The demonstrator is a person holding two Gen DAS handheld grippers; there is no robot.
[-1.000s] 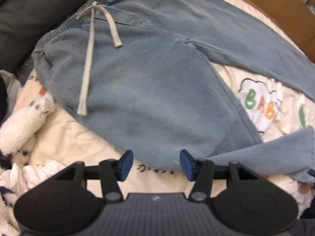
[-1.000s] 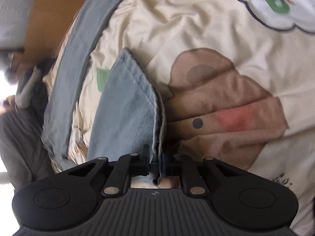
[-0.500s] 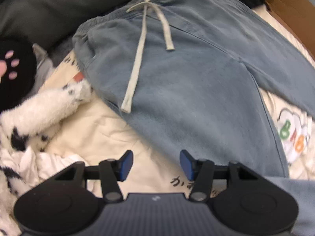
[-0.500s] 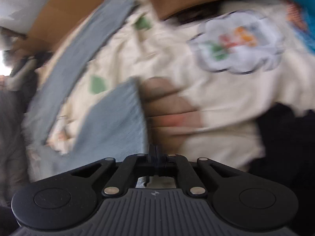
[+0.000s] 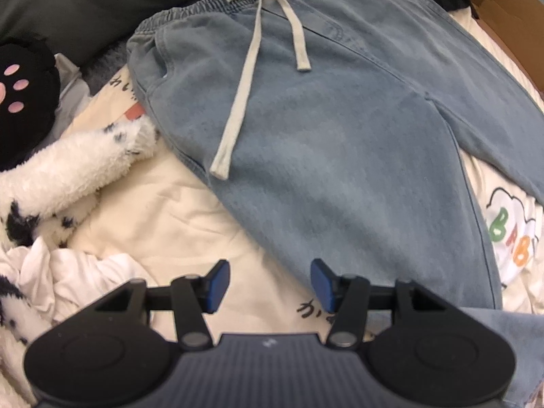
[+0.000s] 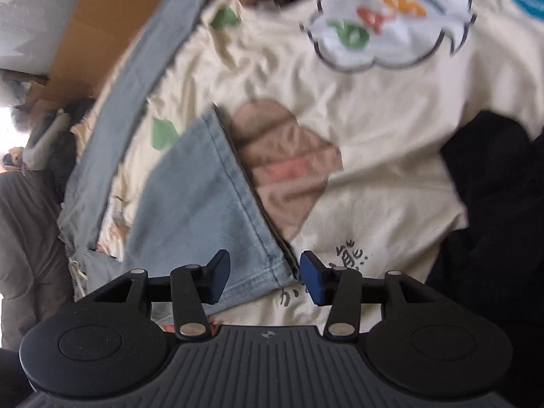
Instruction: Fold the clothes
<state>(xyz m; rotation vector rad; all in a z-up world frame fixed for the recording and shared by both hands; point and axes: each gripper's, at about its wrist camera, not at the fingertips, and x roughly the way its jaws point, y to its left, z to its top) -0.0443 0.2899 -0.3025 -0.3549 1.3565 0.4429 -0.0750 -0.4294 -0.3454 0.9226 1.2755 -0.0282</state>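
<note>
While both claws gape wide: left claw (image 5: 268, 284), right claw (image 6: 263, 277); one trousers (image 5: 340, 142) flat; two legs.

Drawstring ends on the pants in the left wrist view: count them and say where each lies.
2. The long end lies toward the pants' left edge; the short end lies nearer the waistband. None seems hidden.

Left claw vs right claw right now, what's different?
The left claw hangs over bare cream bedding, just short of the jeans; the right claw sits at a jeans leg hem. The left faces the waistband, the right the leg ends. Both are open, gripping nothing.
</note>
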